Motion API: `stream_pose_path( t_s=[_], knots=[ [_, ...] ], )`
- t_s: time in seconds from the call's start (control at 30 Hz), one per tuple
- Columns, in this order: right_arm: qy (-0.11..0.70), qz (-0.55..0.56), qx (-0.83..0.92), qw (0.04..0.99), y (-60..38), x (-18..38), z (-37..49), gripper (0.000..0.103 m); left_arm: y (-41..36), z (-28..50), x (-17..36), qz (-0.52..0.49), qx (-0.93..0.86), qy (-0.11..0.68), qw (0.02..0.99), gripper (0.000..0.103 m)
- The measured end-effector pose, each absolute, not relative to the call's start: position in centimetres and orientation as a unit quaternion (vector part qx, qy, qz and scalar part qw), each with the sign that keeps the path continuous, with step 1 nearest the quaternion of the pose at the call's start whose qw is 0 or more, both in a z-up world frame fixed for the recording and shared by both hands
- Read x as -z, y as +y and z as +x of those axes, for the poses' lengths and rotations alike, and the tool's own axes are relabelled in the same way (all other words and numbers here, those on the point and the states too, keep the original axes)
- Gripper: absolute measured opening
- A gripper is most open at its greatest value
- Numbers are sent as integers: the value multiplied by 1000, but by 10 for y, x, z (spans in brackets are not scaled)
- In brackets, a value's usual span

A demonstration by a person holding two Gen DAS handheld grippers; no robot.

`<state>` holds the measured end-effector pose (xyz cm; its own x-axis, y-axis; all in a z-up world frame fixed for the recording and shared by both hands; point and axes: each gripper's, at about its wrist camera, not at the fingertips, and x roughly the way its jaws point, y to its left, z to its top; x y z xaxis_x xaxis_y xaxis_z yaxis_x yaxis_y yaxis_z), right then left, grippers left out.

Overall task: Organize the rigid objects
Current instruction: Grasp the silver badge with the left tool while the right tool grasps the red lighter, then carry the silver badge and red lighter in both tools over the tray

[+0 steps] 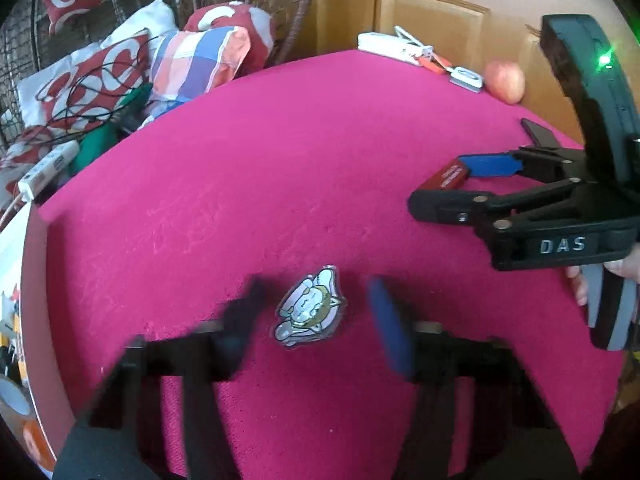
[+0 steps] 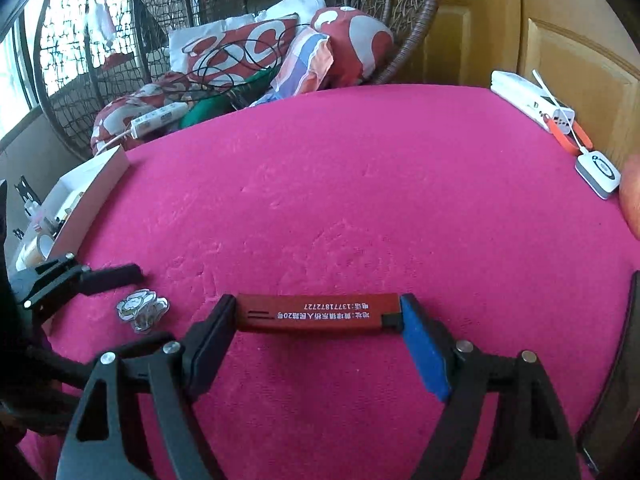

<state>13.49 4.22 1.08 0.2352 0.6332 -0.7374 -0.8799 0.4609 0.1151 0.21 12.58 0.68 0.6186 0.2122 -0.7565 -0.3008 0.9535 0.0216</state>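
Right hand-held gripper (image 2: 318, 316) clamps the red lighter (image 2: 316, 313) endwise for carrying; left hand-held gripper (image 1: 316, 308) straddles, spread wide, the cartoon sticker (image 1: 308, 307) at twelve o'clock, ready to pinch

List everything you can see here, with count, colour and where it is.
lighter: 1, red, gripped end to end by the right gripper
cartoon badge: 1, white and clear, on the cloth between the left gripper's fingers
tablecloth: 1, pink, covering the table
apple: 1, red, far right edge
power bank: 1, white, far right corner
box: 1, pale, left table edge
cushions: several, red and white, in the wicker chair
left gripper: black, open
right gripper: black with a blue pad, shut on lighter
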Motion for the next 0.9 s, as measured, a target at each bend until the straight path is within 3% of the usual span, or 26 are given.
stream_pose_path(
  t_s=[0.43,0.63,0.9],
  knots=[
    [345,-110,-504,784,22,-31,122,81,109,-45,-33,-91,-175,352,915,31],
    [254,-84,-515,814,4,-76,87,81,106,-78,-65,-116,-214,295,924,31],
    [205,-52,-566,797,-2,-113,44,81,117,-120,-109,-115,-287,244,919,31]
  ],
)
